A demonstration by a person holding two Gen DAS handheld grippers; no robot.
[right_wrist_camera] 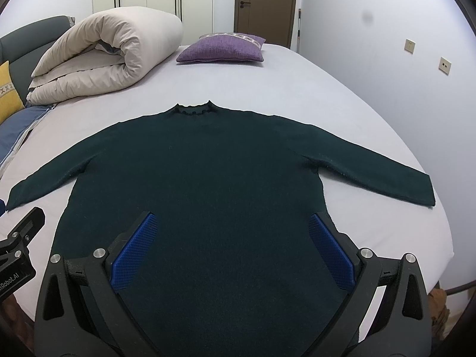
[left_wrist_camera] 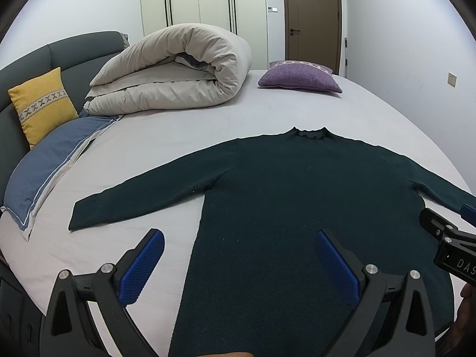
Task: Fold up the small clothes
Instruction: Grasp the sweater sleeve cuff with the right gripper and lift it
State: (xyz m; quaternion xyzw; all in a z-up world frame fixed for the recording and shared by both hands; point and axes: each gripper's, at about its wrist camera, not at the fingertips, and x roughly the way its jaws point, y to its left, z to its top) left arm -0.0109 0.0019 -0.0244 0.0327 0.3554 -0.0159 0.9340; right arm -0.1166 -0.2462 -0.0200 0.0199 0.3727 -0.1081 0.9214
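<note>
My left claw and right claw both gape wide, empty, above the dark green sweater spread flat on the bed, collar at twelve o'clock.

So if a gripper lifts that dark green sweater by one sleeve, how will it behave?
The sweater lies flat and limp on the bed, so it would likely drape and trail. Its fuzzy knit probably grips the textured pads well.
</note>
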